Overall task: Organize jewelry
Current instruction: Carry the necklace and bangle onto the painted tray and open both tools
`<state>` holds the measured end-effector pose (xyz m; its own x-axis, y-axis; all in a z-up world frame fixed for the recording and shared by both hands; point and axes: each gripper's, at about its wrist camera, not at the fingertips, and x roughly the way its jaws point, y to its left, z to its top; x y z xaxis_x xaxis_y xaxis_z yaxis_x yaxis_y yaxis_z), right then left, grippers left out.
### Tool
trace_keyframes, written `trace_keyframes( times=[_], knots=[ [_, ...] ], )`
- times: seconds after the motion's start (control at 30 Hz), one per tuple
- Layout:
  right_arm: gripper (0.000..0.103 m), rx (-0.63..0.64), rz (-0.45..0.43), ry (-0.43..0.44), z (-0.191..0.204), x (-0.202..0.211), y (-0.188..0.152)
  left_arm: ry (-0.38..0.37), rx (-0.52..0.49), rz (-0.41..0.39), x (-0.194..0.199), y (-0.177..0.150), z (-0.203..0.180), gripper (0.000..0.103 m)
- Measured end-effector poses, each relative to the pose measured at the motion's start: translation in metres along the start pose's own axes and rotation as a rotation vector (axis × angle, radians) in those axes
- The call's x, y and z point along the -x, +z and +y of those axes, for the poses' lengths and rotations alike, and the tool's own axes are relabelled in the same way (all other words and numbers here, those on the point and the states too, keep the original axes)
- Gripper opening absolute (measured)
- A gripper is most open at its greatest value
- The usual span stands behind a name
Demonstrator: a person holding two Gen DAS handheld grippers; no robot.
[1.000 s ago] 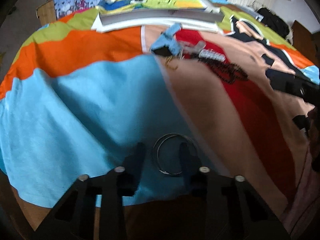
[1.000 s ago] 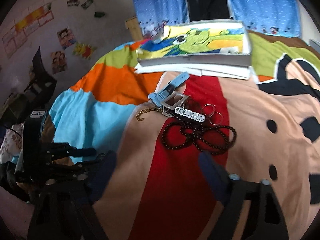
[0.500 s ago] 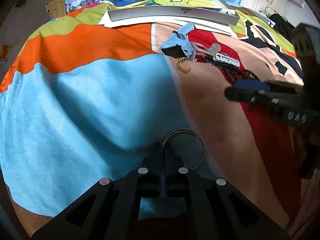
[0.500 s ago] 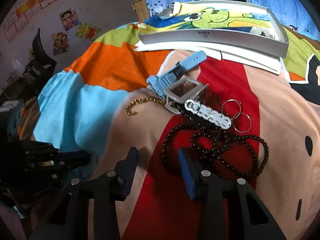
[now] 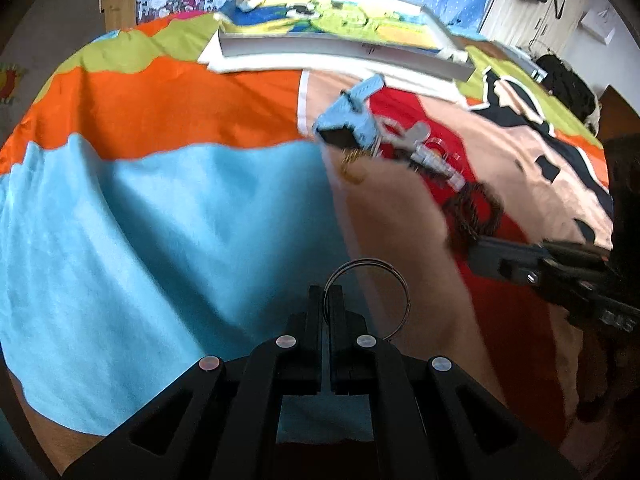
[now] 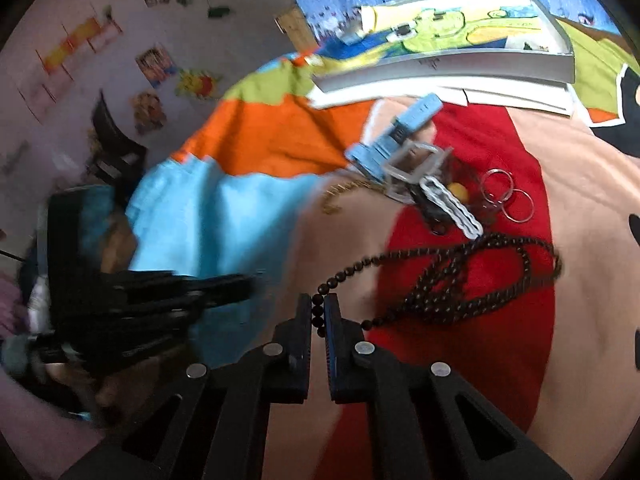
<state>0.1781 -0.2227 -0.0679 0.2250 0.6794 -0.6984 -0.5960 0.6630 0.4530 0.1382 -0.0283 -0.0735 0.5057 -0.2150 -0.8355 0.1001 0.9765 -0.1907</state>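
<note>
My left gripper (image 5: 327, 300) is shut on thin metal bangles (image 5: 372, 300) and holds them just above the bedspread. My right gripper (image 6: 318, 312) is shut on a dark bead necklace (image 6: 472, 280) whose loops trail across the red patch. The jewelry pile holds a blue watch strap (image 6: 396, 140), a grey buckle (image 6: 416, 168), a white chain link bracelet (image 6: 452, 208), a gold chain (image 6: 340, 196) and two small rings (image 6: 508, 196). The pile also shows in the left wrist view (image 5: 400, 148), with the right gripper (image 5: 552, 272) at the right.
A shallow grey tray (image 6: 448, 68) lined with a cartoon picture lies at the far end of the bed, also in the left wrist view (image 5: 344, 44). The colourful bedspread (image 5: 160, 208) covers everything. A wall with posters (image 6: 152, 64) and a dark chair (image 6: 112, 148) stand at the left.
My left gripper shut on the bangles and lifted them. My right gripper moved to the necklace, shut on its near end and pulled it toward me.
</note>
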Motion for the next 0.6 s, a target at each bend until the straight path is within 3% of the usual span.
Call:
trace_keyframes(
  times=[0.3, 0.6],
  knots=[
    [0.007, -0.093, -0.191, 0.119, 0.01, 0.071, 0.038, -0.052, -0.022, -0.09, 0.035, 0.044, -0.015, 0.001],
    [0.006, -0.002, -0.286, 0.093, 0.023, 0.112, 0.13, -0.042, -0.021, -0.204, 0.053, 0.131, -0.016, 0.001]
  ],
)
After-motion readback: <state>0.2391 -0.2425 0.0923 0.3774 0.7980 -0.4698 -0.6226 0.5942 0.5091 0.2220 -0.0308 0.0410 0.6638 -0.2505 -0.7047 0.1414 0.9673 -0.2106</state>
